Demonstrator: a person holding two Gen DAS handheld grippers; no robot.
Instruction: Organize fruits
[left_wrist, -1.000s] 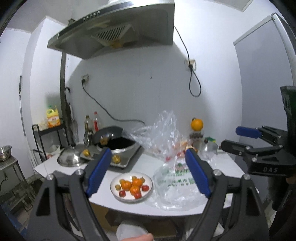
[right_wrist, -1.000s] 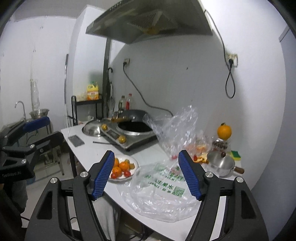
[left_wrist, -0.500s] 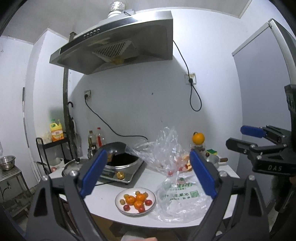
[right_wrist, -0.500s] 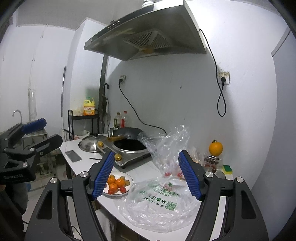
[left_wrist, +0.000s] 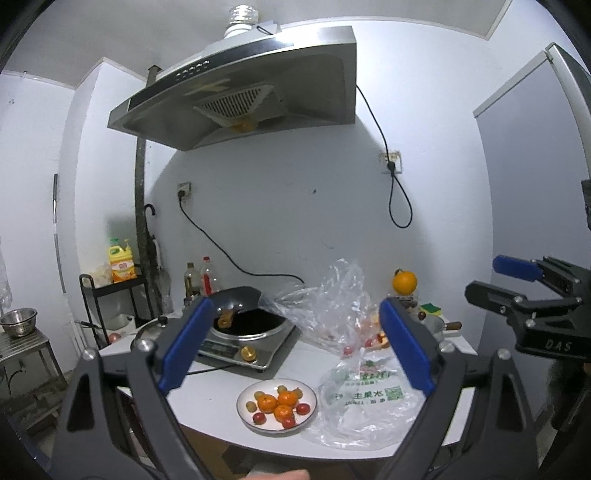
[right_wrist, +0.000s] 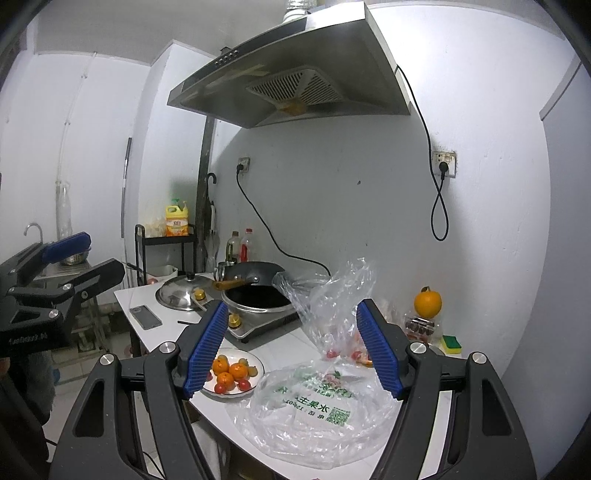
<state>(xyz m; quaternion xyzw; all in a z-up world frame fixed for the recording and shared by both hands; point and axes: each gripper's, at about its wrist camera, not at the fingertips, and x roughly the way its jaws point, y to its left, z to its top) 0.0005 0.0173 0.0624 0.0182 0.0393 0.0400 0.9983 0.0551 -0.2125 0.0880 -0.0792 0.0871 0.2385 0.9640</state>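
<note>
1. Check your left gripper (left_wrist: 293, 343): its fingers (left_wrist: 184, 347) have just been opening and now stand wide, with nothing between them. It hangs clear of the desk (left_wrist: 218, 402).
2. Check your right gripper (right_wrist: 291, 345): its fingers (right_wrist: 378, 349) are spread moderately wide and grip nothing. It is also held back from the desk and touches no object.
3. Locate the plate (left_wrist: 242, 410) near the front edge of the desk. It carries small oranges (left_wrist: 277, 402) and cherry tomatoes (left_wrist: 303, 408), so part of the fruit appears already sorted.
4. Locate the flat printed plastic bag (left_wrist: 369, 395) just beside the plate on its right. It looks empty, though crumpling hides part of it.
5. Behind it, note the upright clear bag (left_wrist: 328, 306) with loose red fruit (right_wrist: 331, 353) at its base. Judge this as the remaining stock.
6. Farther back, note the large orange (left_wrist: 404, 282) perched on a container near the wall, and the wok (left_wrist: 255, 321) on the cooker to the left.
7. Treat the present step as an approach, with no pick begun. The next move calls for lowering one gripper onto a single loose fruit and closing gently, since tomatoes will bruise and roll.
</note>
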